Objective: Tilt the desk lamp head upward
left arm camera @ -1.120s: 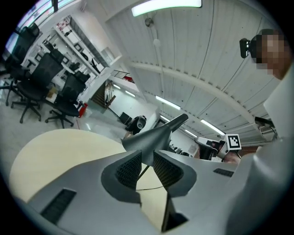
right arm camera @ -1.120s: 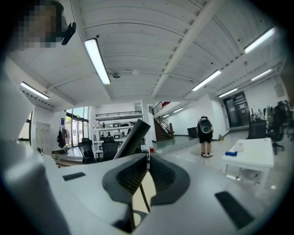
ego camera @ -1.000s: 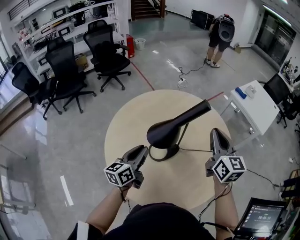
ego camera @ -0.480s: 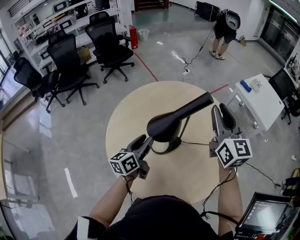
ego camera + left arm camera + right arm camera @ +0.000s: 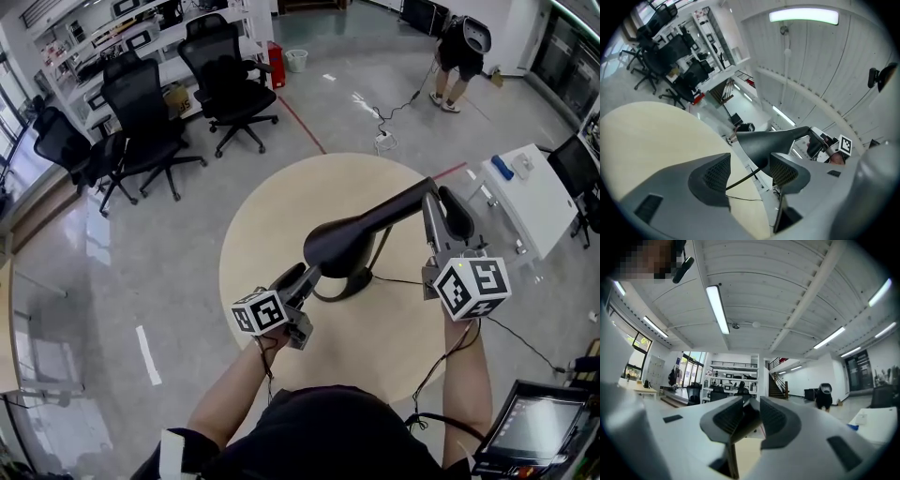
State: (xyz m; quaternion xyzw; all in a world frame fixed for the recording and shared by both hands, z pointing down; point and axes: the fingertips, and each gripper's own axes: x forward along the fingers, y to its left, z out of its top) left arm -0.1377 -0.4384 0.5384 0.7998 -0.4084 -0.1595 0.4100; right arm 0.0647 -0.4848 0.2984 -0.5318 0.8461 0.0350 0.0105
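**Change of state.** One second earlier both units sat low near the front edge of the table point(image 5: 270, 225), jaws closed, clear of the lamp. The left hand-held gripper point(image 5: 306, 276) has since advanced to the wide shade end of the lamp head point(image 5: 349, 240). The right hand-held gripper point(image 5: 440, 201) has risen to the narrow rear end point(image 5: 749, 420) of that head.

**Jaw condition.** Both sets of jaws have just been opening.
- Left: the jaws are at full spread. The left gripper view shows the shade end just beyond and between the tips, with no pad pressing on it.
- Right: the jaws are part-open. The right gripper view shows the dark rear end filling most of the gap between the pads. No clamp is evident, so treat it as straddled, not held.

**Position of the work.** The lamp stands on its lamp base point(image 5: 354, 284) near the middle of the round table. The head slopes from the low shade end on the person's side up to the rear end at the right. Its slope appears no different from one second earlier.

**Consequence.** The approach appears complete and tilting has not begun. The next move likely calls for closing on the head and raising the shade end while the base stays put. Nothing restrains the base, so it may slide or tip, and the cable point(image 5: 398, 278) trailing to the right could snag
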